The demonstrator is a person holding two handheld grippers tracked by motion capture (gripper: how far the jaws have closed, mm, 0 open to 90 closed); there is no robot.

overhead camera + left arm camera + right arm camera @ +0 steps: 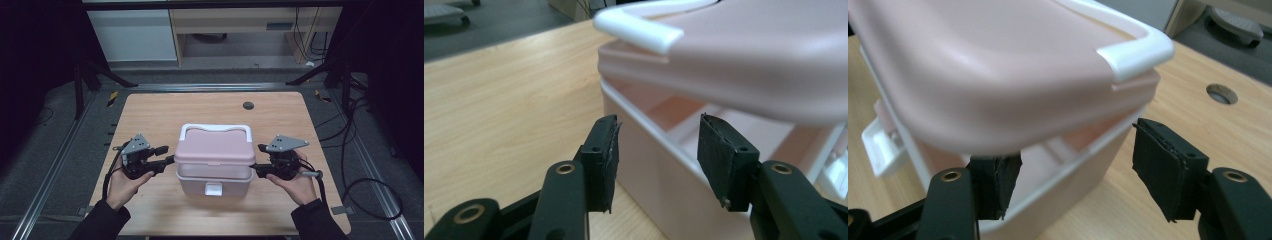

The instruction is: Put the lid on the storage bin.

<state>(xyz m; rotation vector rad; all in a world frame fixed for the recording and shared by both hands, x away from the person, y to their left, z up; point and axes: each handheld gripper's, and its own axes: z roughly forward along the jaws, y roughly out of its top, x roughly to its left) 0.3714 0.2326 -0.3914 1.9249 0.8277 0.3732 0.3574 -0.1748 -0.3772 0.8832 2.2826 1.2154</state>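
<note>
The left gripper (169, 161) and right gripper (256, 169) are held with jaws parted, gripping nothing, one at each end of the pink box (214, 181) at mid-table. Its lid (215, 147) is raised slightly — the box is judged partly opened, with lid removal outstanding.

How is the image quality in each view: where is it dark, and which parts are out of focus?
High view: the table is evenly lit, the surroundings nearly black, and the pink box casts a soft shadow. Left gripper view: the left gripper is sharp, while the lid above it is blurred. Right gripper view: the right gripper is fairly sharp; the near lid edge is soft.
</note>
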